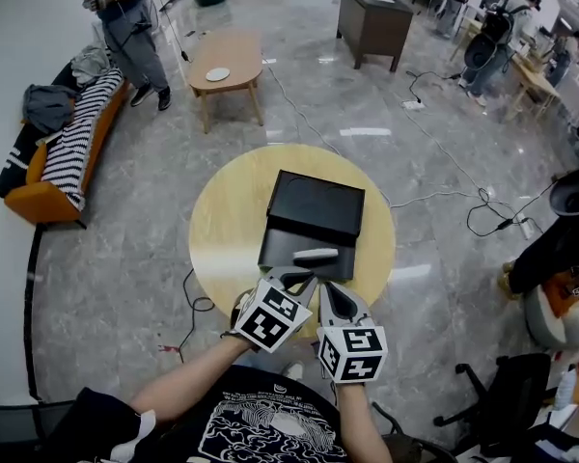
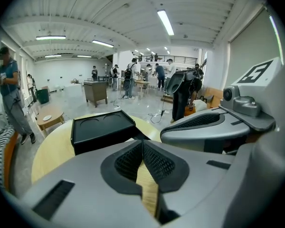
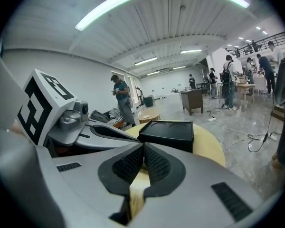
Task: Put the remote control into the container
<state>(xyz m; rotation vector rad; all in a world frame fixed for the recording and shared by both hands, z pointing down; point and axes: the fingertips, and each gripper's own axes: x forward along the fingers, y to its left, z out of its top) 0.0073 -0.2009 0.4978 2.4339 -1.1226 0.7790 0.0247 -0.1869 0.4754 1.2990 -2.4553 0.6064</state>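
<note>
Just beyond left tongs [image 1: 302,279] and right tongs [image 1: 328,290] lies remote [image 1: 317,256].

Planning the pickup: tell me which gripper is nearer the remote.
Left, narrowly. The left gripper sits just short of the remote; the right gripper is slightly farther back.

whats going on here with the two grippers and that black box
A person holds two grippers low over the near edge of a round table. The left gripper and right gripper are both shut and empty. The remote lies at the near side of the black container, just ahead of them.
</note>
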